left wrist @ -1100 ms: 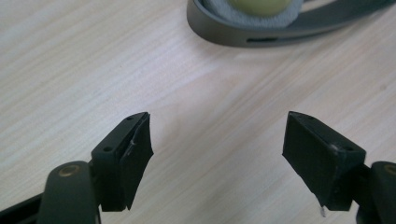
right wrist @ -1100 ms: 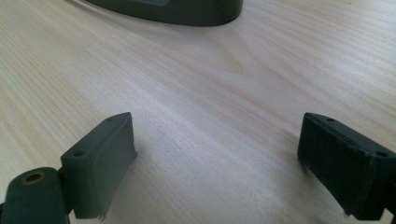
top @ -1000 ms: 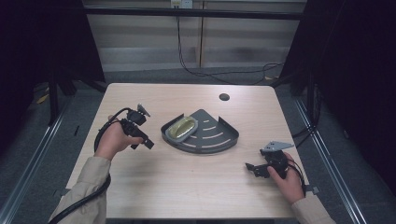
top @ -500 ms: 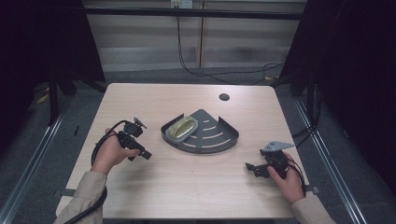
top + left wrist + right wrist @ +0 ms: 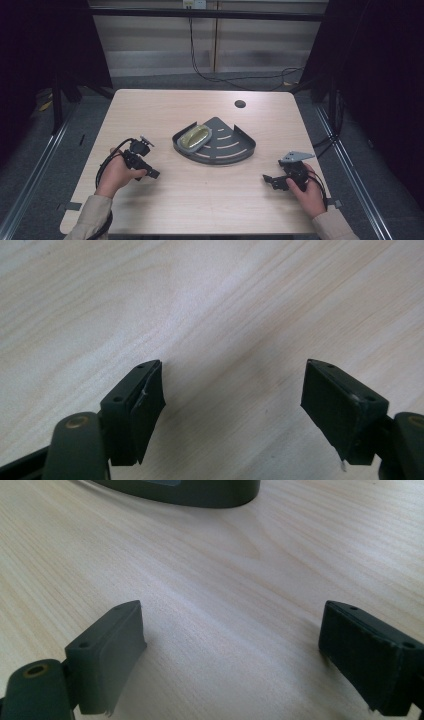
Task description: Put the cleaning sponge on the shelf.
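A dark grey fan-shaped tray (image 5: 231,144) lies at the middle of the wooden table, and its rim (image 5: 200,491) shows at the top of the right gripper view. A yellow-green oval object (image 5: 195,137) rests in the tray's left part. To the left of the tray, my left gripper (image 5: 151,174) is held low over the table, open, with bare wood between its jaws (image 5: 232,390). My right gripper (image 5: 267,180) rests near the table's right front, pointing left. It is also open, with nothing between its jaws (image 5: 232,635).
A small dark round hole (image 5: 240,104) is in the tabletop behind the tray. Black cables (image 5: 235,80) run over the floor beyond the far edge. Bare wood lies between the two grippers along the front of the table.
My left hand has sunk and drawn back from beside the tray toward the near left of the table. The right hand, tray and yellow-green object have not moved.
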Demonstrator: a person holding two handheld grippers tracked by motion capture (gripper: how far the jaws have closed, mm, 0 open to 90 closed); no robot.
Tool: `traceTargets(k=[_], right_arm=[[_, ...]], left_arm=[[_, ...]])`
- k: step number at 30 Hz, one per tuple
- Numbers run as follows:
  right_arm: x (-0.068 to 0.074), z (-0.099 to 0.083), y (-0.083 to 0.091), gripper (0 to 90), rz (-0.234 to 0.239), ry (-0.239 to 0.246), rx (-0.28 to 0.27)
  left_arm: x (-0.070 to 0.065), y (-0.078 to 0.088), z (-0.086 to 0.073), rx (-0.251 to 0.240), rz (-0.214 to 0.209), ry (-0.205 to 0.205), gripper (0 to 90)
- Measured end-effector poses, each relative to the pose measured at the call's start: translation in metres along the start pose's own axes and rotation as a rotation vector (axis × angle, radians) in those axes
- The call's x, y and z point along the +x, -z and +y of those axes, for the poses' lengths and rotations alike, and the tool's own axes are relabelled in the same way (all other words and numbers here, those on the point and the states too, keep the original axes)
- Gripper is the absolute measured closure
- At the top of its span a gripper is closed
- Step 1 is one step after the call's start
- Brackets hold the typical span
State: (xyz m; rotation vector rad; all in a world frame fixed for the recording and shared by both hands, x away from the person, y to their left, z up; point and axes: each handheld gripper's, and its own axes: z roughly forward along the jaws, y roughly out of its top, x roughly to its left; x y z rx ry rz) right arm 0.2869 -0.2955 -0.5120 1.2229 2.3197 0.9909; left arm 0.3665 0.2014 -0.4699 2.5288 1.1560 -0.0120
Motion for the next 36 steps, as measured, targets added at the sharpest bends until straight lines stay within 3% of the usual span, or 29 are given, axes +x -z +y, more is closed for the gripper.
traceTargets(k=[7, 15, 23, 29, 36], right_arm=[[0.000, 0.000, 0.000, 10.7, 0.000, 0.000, 0.000], [0.000, 0.000, 0.000, 10.7, 0.000, 0.000, 0.000], [0.000, 0.000, 0.000, 10.7, 0.000, 0.000, 0.000], [0.000, 0.000, 0.000, 10.7, 0.000, 0.000, 0.000], [0.000, 0.000, 0.000, 10.7, 0.000, 0.000, 0.000]], left_arm=[[-0.004, -0.005, -0.007, -0.038, 0.014, -0.051, 23.3], [-0.009, -0.009, -0.018, -0.107, 0.057, -0.150, 16.6], [-0.009, -0.010, -0.029, -0.182, 0.062, -0.174, 15.4], [-0.009, -0.011, -0.035, -0.222, 0.061, -0.166, 15.1], [-0.010, -0.011, -0.034, -0.211, 0.055, -0.159, 14.8]])
